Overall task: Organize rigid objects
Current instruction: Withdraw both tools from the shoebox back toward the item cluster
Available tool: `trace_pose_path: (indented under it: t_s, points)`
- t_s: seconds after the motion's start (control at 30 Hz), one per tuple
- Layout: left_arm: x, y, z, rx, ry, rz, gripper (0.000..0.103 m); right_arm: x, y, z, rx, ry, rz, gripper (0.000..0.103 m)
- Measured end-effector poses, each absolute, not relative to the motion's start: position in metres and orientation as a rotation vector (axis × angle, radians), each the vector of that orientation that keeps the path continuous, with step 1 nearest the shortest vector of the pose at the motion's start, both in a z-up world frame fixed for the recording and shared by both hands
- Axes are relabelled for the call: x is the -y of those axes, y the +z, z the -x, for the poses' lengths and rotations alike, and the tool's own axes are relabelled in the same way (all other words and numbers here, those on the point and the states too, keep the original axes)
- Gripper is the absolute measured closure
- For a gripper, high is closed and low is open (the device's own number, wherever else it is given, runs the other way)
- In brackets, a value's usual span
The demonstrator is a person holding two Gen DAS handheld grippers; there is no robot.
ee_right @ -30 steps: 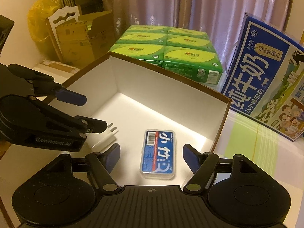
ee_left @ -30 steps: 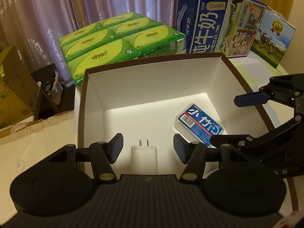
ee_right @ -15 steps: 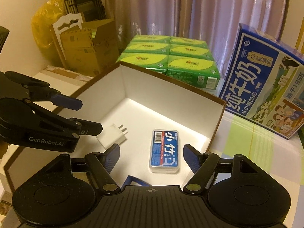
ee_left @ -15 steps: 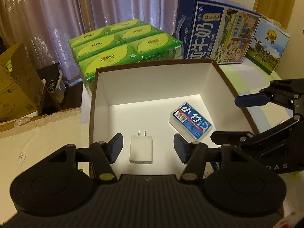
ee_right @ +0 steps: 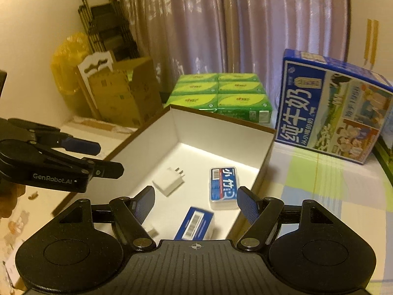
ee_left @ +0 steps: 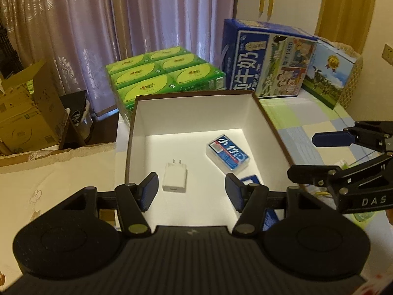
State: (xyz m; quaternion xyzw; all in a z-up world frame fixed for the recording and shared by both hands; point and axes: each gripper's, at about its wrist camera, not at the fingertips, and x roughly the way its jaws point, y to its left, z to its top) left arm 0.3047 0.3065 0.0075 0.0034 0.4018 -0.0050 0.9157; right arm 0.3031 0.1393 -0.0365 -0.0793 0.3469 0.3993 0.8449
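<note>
a lived-in home room: lilac curtains (ee_left: 73,24) across the top, tissue packs (ee_left: 162,73) and milk carton (ee_left: 265,61) (centre), cardboard boxes (ee_left: 27,115) far left.

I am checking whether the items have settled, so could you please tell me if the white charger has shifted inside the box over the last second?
No. The white charger lies left of the blue-labelled case on the box floor, as before; only the cameras drew back.

Dim warm light; box (ee_left: 196,113) floor glares; slight blur; fisheye-bent edges.
</note>
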Motion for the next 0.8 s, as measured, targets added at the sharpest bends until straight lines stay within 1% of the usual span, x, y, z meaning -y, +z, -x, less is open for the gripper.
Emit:
trace_pose_path:
  t_s: [0.17,0.4,0.8]
  points:
    - [-0.288,0.015,-0.273,-0.808,-0.023,0.02,0.045,-0.108,-0.031,-0.281,-0.725,0.834,0.134,0.032]
    - [-0.257,0.011,-0.235,-0.813,-0.05,0.073,0.044,-0.066,-0.031,-0.257,-0.747,0.818,0.075,0.032]
    - [-0.189,-0.011,-0.192,-0.89,-0.155,0.118,0.045,0.016,-0.045,-0.226,-0.855,0.756,0.026,0.032]
